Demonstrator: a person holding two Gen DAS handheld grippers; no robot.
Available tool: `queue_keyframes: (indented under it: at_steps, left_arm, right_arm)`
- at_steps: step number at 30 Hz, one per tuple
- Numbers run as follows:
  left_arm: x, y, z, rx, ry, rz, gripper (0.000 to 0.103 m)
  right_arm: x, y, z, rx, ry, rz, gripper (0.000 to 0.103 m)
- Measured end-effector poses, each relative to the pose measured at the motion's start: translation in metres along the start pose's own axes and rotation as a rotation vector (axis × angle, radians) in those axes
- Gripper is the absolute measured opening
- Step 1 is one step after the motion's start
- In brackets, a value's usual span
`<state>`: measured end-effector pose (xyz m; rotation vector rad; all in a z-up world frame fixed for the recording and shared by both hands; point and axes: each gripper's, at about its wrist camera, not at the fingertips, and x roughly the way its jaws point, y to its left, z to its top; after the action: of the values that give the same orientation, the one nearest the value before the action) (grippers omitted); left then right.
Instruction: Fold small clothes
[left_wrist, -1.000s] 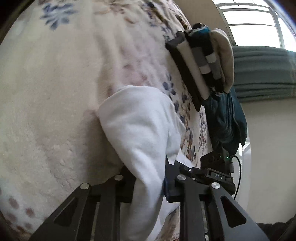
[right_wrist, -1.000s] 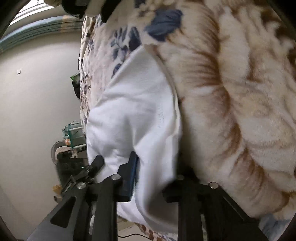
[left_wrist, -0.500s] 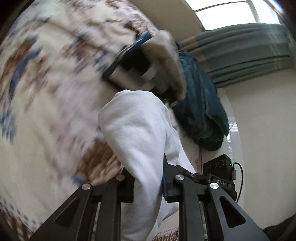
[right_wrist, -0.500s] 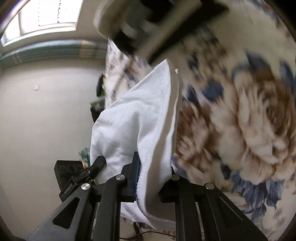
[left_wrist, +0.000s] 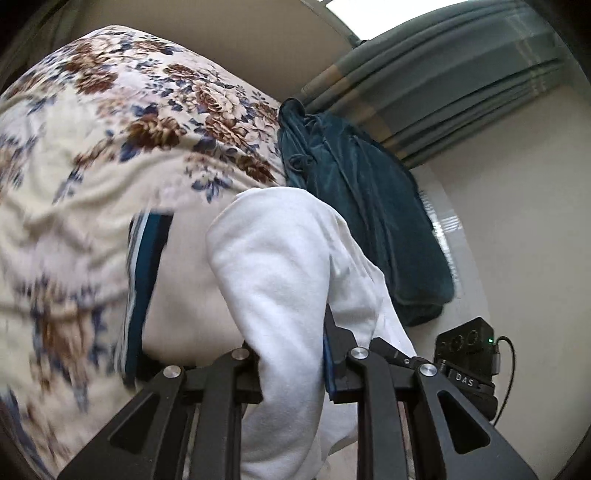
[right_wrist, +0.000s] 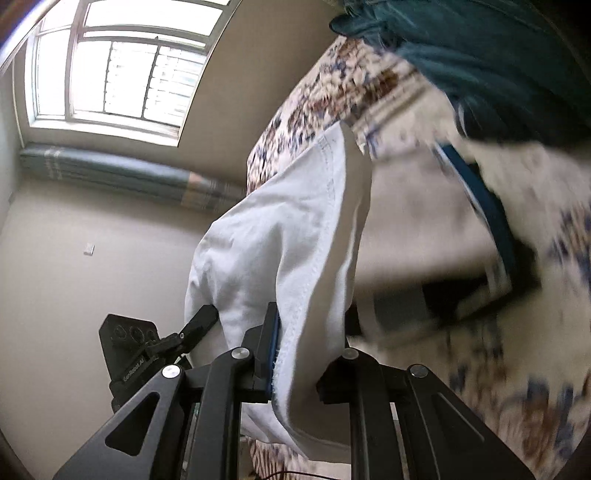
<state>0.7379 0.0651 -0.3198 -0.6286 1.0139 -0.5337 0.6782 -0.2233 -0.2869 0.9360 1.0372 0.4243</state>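
Left wrist view
Grip: left gripper (left_wrist: 291, 363) clamped on the white garment (left_wrist: 280, 266), cloth bunched thick between both fingers (left_wrist: 245, 373).
Lie of the cloth: running up and away from the fingertips, long axis roughly along the fingers, rounded fold at the far end; slack hanging down below the jaws.
Height: lifted clear, not spread on the floral blanket (left_wrist: 110, 129).
Beyond: blurred pale folded item with a blue stripe (left_wrist: 147, 280) just left of the cloth, on the blanket; teal garment (left_wrist: 354, 206) heaped to the right; curtain (left_wrist: 443, 81) behind.
Other tool: right gripper's black body (left_wrist: 467, 354) low right, close by.

Right wrist view
Grip: right gripper (right_wrist: 308, 363) pinched shut on a stitched hem of the white garment (right_wrist: 288, 236).
Lie of the cloth: hem rising from the fingers to a peak, sheet stretching off left toward the left gripper (right_wrist: 184, 336).
Span: both tools near each other, cloth sagging between them rather than taut.
Background: floral blanket (right_wrist: 332, 85), teal garment (right_wrist: 480, 55), window (right_wrist: 122, 66); blur to the right.

Judgement
Nearer hand: neither, both already on it.
Next move: probably bringing held edges down onto the blanket, flat, for a fold.
Containers: none in sight.
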Motion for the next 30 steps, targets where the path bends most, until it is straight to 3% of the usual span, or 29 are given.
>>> queue_keyframes:
  at_steps: [3,5,7,9,11,12,13,15,17,19,20,21,23,25,30]
  left_arm:
    - [0.035,0.013,0.029,0.005,0.047,0.056,0.023]
    - [0.061,0.03,0.042,-0.007,0.101,0.139,0.035]
    - [0.074,0.041,0.044,0.015,0.126,0.218,0.036]
    - [0.072,0.042,0.039,0.041,0.119,0.204,0.038]
    - [0.066,0.045,0.033,0.031,0.107,0.19,0.052]
    - [0.061,0.046,0.028,0.026,0.094,0.198,0.054]
    - [0.057,0.046,0.028,0.024,0.082,0.205,0.055]
    - [0.048,0.043,0.021,0.036,0.052,0.25,0.056]
    - [0.039,0.033,0.012,0.066,0.025,0.352,0.068]
    - [0.028,0.024,0.002,0.084,-0.014,0.441,0.081]
    - [0.021,0.016,-0.006,0.095,-0.031,0.48,0.088]
    - [0.014,0.008,-0.014,0.102,-0.046,0.528,0.091]
    - [0.004,-0.004,-0.029,0.119,-0.065,0.599,0.1]
    - [-0.006,-0.017,-0.044,0.139,-0.077,0.663,0.101]
    - [-0.039,-0.06,-0.084,0.174,-0.08,0.68,0.101]
  right_arm:
    - [0.027,-0.01,0.044,0.015,-0.004,-0.027,0.017]
    - [0.053,-0.028,0.073,0.029,0.019,-0.061,0.017]
    - [0.071,-0.044,0.087,0.043,0.05,-0.125,0.021]
    - [0.087,-0.057,0.092,0.026,0.072,-0.19,0.021]
    - [0.097,-0.061,0.093,-0.03,0.105,-0.266,0.032]
    - [0.098,-0.06,0.092,-0.058,0.105,-0.287,0.043]
    - [0.097,-0.058,0.092,-0.079,0.097,-0.299,0.063]
    - [0.087,-0.05,0.087,-0.112,0.074,-0.305,0.083]
    - [0.074,-0.038,0.079,-0.143,0.054,-0.321,0.083]
    - [0.059,-0.024,0.068,-0.192,0.025,-0.432,0.086]
    - [0.049,-0.016,0.06,-0.227,-0.004,-0.505,0.091]
    - [0.036,-0.006,0.049,-0.26,-0.039,-0.576,0.102]
    - [0.017,0.007,0.032,-0.317,-0.087,-0.691,0.103]
    - [-0.002,0.02,0.01,-0.381,-0.125,-0.786,0.103]
    - [-0.064,0.053,-0.043,-0.442,-0.204,-0.869,0.103]
